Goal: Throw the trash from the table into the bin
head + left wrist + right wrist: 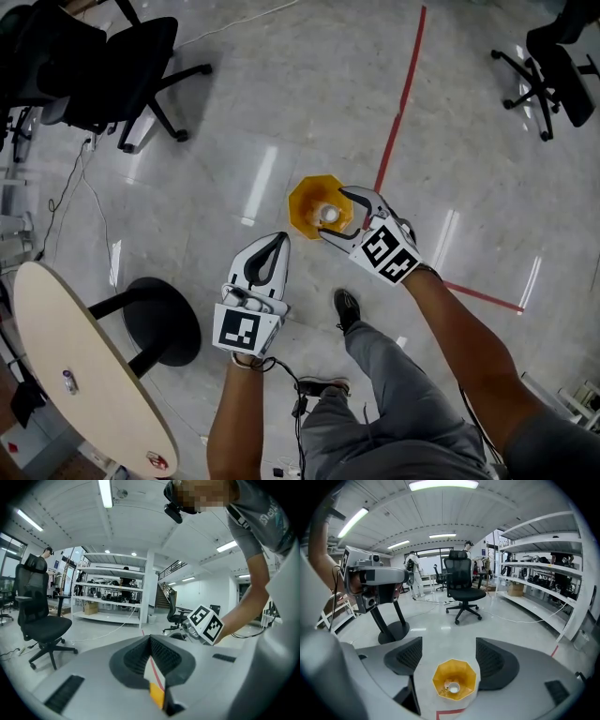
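A yellow bin (305,202) stands on the floor with a small white piece of trash (329,215) lying inside it. My right gripper (336,214) hangs over the bin, open, with nothing between its fingers. In the right gripper view the bin (454,679) with the white trash (452,686) shows straight below the spread jaws of the right gripper (449,660). My left gripper (278,242) sits just left of the bin, shut and empty. In its own view the left gripper (152,654) has its pads together, and only a sliver of floor and bin shows through.
A round beige table (89,370) at the lower left carries two small items (68,382) (157,460), above its black base (164,319). Office chairs (122,70) (553,61) stand at the far left and right. Red floor tape (403,103) runs past the bin.
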Tool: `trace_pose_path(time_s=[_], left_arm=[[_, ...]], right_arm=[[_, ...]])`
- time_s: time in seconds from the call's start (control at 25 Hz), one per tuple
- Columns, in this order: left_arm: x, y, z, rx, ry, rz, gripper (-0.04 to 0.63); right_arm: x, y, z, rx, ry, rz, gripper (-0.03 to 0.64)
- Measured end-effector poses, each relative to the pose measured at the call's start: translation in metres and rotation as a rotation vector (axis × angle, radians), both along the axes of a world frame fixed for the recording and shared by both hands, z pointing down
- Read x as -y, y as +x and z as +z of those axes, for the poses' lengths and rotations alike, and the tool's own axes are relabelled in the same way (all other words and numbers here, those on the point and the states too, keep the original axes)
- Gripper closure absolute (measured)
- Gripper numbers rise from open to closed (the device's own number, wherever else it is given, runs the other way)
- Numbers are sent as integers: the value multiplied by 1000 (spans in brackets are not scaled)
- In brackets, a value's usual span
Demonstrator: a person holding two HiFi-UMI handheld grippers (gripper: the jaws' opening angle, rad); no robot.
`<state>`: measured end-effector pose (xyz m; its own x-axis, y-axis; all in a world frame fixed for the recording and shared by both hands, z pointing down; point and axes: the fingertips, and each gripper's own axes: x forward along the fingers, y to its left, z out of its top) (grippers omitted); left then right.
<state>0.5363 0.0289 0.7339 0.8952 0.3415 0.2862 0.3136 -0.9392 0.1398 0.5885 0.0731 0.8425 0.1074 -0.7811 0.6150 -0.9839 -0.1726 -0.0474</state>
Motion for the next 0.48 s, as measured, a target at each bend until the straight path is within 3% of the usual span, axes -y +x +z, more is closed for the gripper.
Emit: trace_pose_path(time_s=[0.12, 0.32, 0.48], left_arm=[[2, -10, -15, -6, 3, -9, 561], [13, -26, -57, -34, 0, -65, 561], [25, -43, -96, -63, 8, -115, 561]], right_arm=[[-2, -5, -20, -14, 11, 11, 263], [-6, -9, -73, -53, 51, 72, 601], [-4, -19, -115, -51, 91, 88, 609]])
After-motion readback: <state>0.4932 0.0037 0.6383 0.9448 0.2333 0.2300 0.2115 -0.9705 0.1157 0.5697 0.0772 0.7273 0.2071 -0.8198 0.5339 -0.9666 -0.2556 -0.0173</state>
